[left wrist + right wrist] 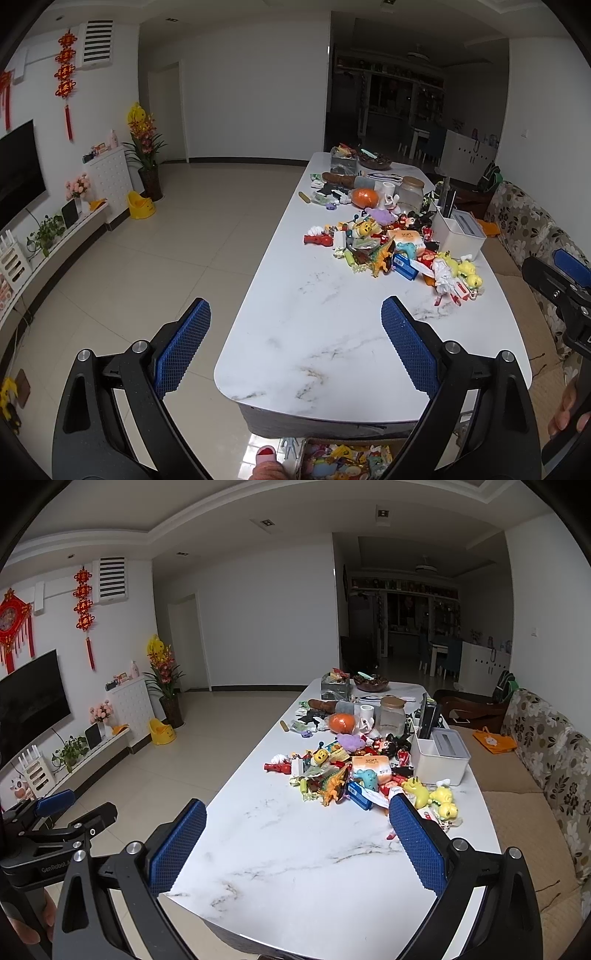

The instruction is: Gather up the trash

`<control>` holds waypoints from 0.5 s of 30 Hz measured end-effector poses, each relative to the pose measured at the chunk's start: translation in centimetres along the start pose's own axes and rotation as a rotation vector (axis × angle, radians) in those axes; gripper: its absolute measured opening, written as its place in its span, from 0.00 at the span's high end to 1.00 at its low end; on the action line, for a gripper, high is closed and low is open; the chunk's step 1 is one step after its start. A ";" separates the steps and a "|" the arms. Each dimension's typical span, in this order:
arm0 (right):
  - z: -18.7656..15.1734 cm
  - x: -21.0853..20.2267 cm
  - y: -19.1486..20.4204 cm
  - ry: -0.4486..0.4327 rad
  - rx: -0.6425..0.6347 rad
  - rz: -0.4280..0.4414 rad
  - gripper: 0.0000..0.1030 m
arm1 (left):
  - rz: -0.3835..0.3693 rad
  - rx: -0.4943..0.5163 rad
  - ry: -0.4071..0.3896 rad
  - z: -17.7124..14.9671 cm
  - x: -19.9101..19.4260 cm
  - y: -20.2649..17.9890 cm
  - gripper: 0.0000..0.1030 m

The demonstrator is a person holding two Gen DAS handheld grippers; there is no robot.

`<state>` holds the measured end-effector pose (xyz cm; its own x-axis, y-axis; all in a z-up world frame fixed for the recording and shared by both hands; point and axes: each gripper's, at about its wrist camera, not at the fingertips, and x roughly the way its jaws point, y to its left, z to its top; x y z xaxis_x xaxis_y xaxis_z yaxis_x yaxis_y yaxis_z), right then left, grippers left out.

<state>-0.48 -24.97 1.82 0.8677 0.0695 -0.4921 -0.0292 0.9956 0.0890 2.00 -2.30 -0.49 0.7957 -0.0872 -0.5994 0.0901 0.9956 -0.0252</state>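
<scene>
A long white marble table [332, 332] carries a heap of toys, wrappers and packets [388, 247] around its middle; the heap also shows in the right wrist view [351, 771]. My left gripper [295, 343] is open and empty, held above the table's near left corner. My right gripper [297, 845] is open and empty above the near end of the table [295, 867]. Each gripper shows at the edge of the other's view: the right gripper [569, 288] and the left gripper [62, 819]. No item is held.
A white box [439, 757], a glass jar [392, 710], an orange ball [341, 722] and bowls stand farther along the table. A floral sofa [546, 760] runs along the right. A TV unit [55, 236] lines the left wall. A box of colourful items [347, 461] sits under the table.
</scene>
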 end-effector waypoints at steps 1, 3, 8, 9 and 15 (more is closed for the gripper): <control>0.0 0.0 0.0 0.000 0.000 0.000 0.05 | 0.001 -0.003 0.001 -0.2 -0.1 0.5 0.11; 0.0 0.0 0.0 0.000 0.002 0.001 0.05 | 0.001 -0.004 0.001 -0.2 0.0 0.4 0.11; 0.0 0.0 0.0 0.000 -0.001 0.001 0.05 | 0.000 -0.006 0.001 -0.2 0.0 0.3 0.11; 0.0 0.0 0.0 0.000 -0.001 0.002 0.05 | -0.001 -0.006 0.001 -0.2 -0.1 0.4 0.11; -0.1 0.0 0.1 0.000 -0.002 0.001 0.05 | -0.001 -0.006 0.001 -0.3 -0.1 0.3 0.11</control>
<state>-0.55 -24.85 1.79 0.8678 0.0704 -0.4919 -0.0312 0.9957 0.0875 1.81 -1.94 -0.65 0.7952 -0.0881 -0.5999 0.0873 0.9957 -0.0305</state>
